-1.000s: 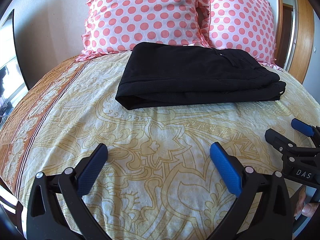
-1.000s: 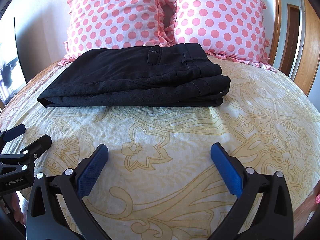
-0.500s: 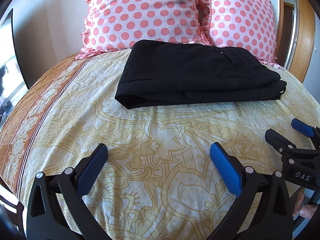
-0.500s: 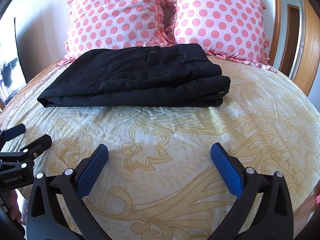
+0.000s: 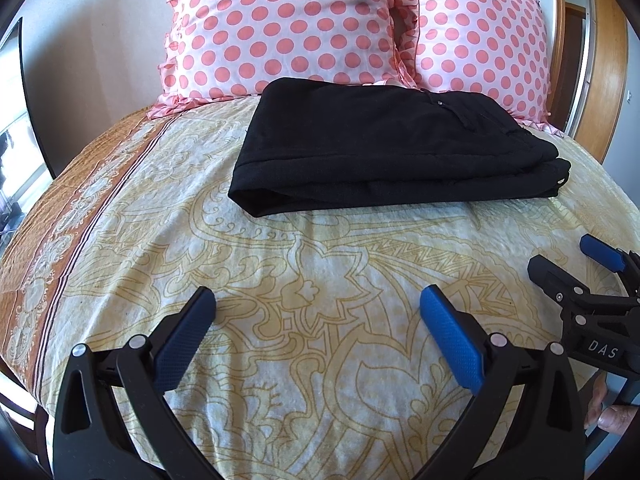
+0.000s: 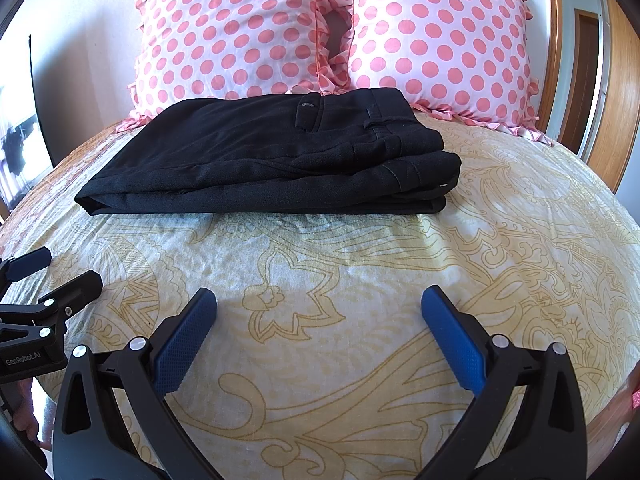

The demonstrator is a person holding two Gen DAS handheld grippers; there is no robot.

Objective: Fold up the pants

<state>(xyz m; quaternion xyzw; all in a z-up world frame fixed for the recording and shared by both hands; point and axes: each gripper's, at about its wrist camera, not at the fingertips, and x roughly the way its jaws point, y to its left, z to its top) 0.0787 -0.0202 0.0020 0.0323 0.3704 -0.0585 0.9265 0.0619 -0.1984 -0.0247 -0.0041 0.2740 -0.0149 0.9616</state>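
Yellow paisley bedspread (image 5: 320,360) covers the bed you are working on, with a brown patterned border running down the left of the left wrist view. Two pink polka-dot pillows stand at the head of the bed: the left pillow (image 5: 280,28) and the right pillow (image 5: 480,32) in the left wrist view, pressed side by side at their ruffled edges. A wooden door frame (image 6: 616,80) shows at the far right of the right wrist view.

Your black pants (image 5: 392,148) lie folded into a flat stacked rectangle in the upper middle of both frames, resting on the bedspread with their far edge touching the foot of the pillows. In the right wrist view the pants (image 6: 272,164) show the waistband and belt loops at the right end and the rounded fold at the left end.

Your left claw (image 5: 318,308) sits low in its frame above the bedspread, well short of the pants, its blue pads spread wide with nothing between them. Your right claw (image 6: 319,308) is likewise spread wide and holds nothing, near the bottom of its frame. Each claw appears at the edge of the other's view.
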